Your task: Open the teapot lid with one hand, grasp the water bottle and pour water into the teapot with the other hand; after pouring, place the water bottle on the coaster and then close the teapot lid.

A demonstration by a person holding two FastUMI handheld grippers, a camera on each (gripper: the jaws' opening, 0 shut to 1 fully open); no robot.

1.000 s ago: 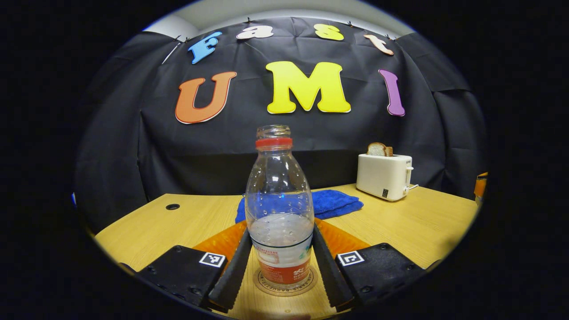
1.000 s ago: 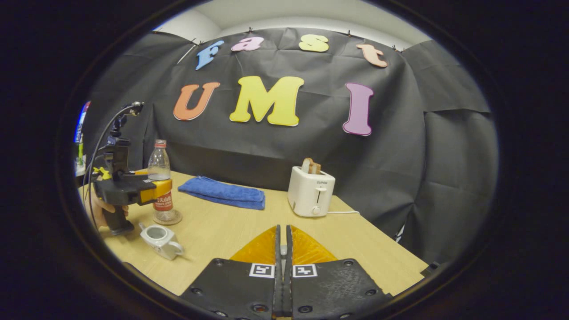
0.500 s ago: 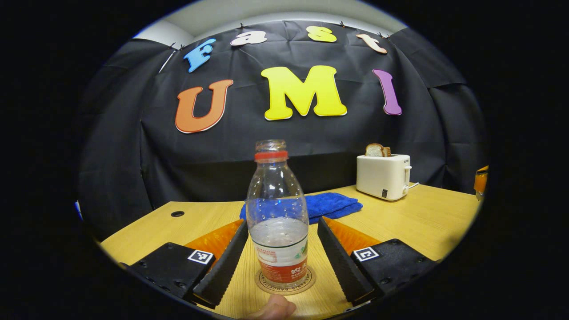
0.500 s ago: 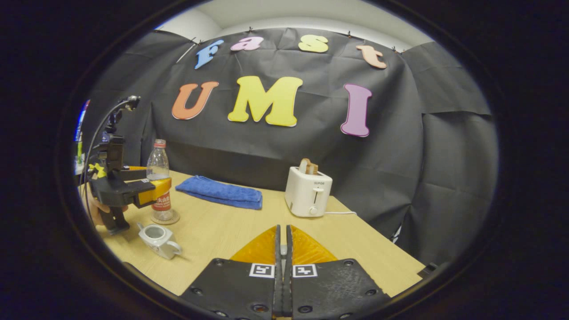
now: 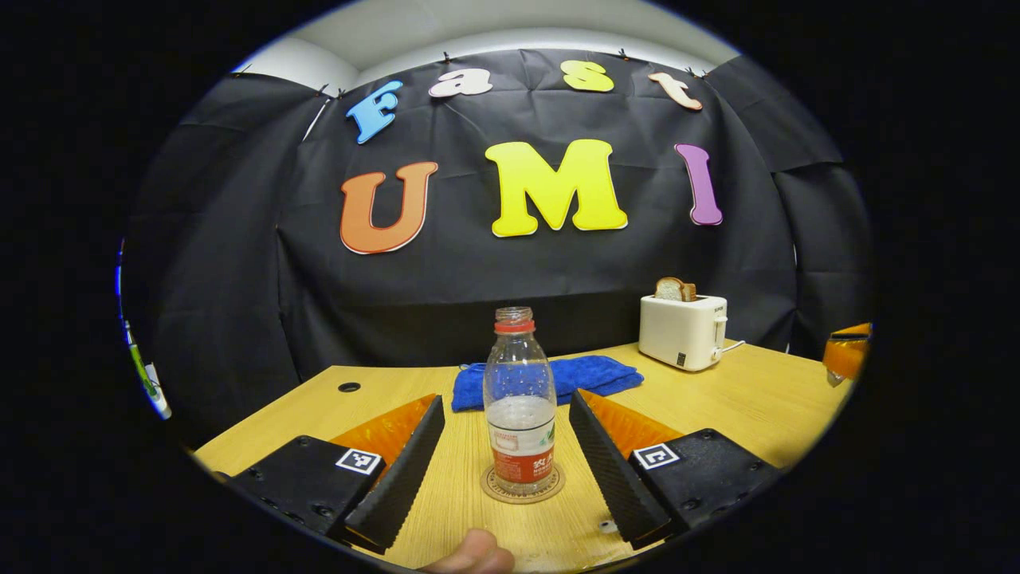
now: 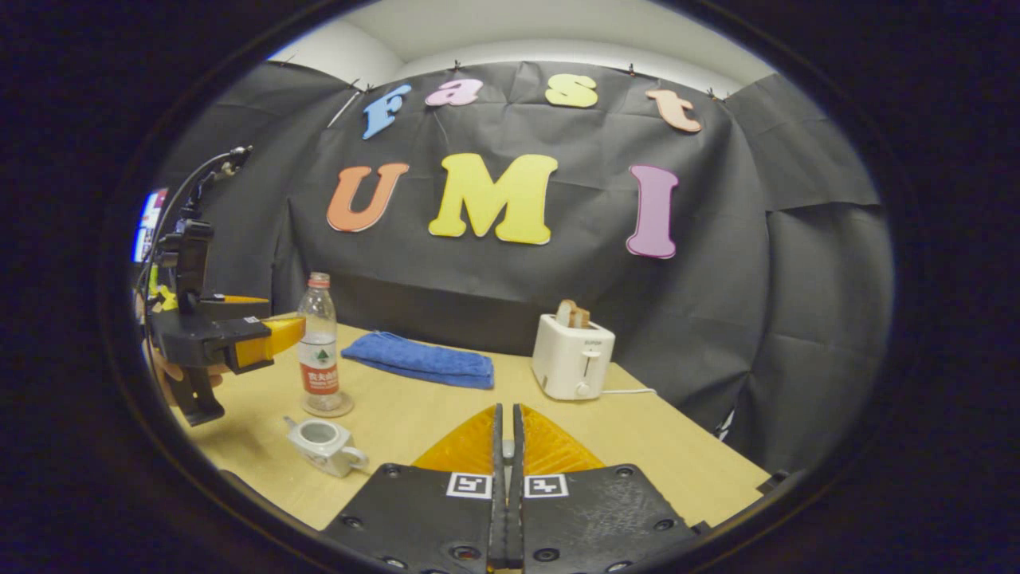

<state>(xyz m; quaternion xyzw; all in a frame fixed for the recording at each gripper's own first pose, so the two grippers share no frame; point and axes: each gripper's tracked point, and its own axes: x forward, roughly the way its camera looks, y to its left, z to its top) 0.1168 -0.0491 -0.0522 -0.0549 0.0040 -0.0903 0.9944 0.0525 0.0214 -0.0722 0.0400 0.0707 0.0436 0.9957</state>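
You've pulled the left gripper (image 5: 505, 446) back off the bottle (image 5: 520, 414); fingers spread, touching nothing. Bottle stands upright on the coaster (image 5: 522, 485), uncapped. Your right gripper (image 6: 507, 446) has fingers pressed together, nothing visible between them. Teapot (image 6: 325, 443) sits lidless near the coaster, table (image 6: 414, 414) front-left.

I can't read the small print on the red-and-white label of the clear plastic water bottle (image 5: 520, 422). At the left gripper view's bottom edge my fingertip (image 5: 472, 556) is cut off. In the right gripper view, my right gripper's fingers (image 6: 495, 434) meet so tightly that whether anything sits between them stays hidden.
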